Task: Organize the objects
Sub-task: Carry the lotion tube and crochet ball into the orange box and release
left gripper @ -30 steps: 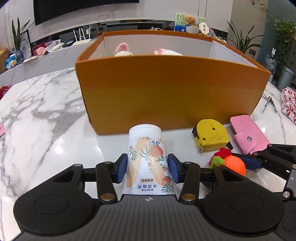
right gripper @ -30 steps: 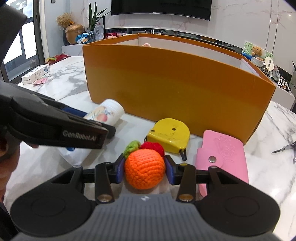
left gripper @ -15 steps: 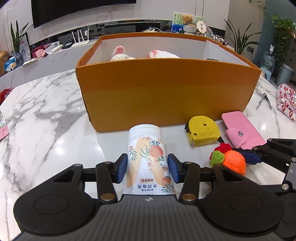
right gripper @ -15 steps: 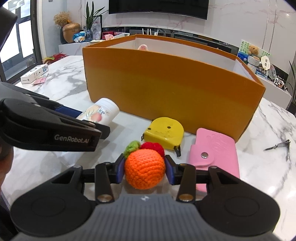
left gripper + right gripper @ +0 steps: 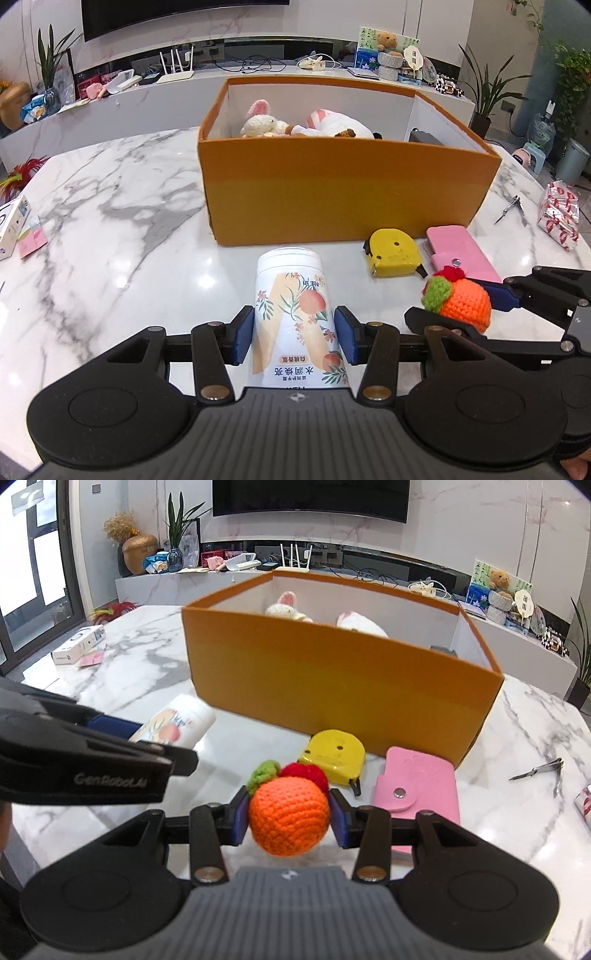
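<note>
Orange crochet fruit point(image 5: 289, 821) fills the right claw point(image 5: 289, 818), one white bottle point(image 5: 297, 317) the left claw point(image 5: 295, 338) (two plush toys point(image 5: 266, 123) boxed).

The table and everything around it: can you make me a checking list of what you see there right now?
Surface: white marble table, glossy, grey veins.
Job's things: white cylindrical bottle with peach print and orange crocheted ball with green and red tufts, both held. Open orange cardboard box holds a white knitted bunny and other soft toys.
Clutter: yellow tape measure, pink snap wallet, nail clippers, small white carton.
Grippers: left gripper shut on the bottle; right gripper shut on the ball.
Cables: tangled cords on the back shelf.
Surroundings: wall television, white router, potted plants.
</note>
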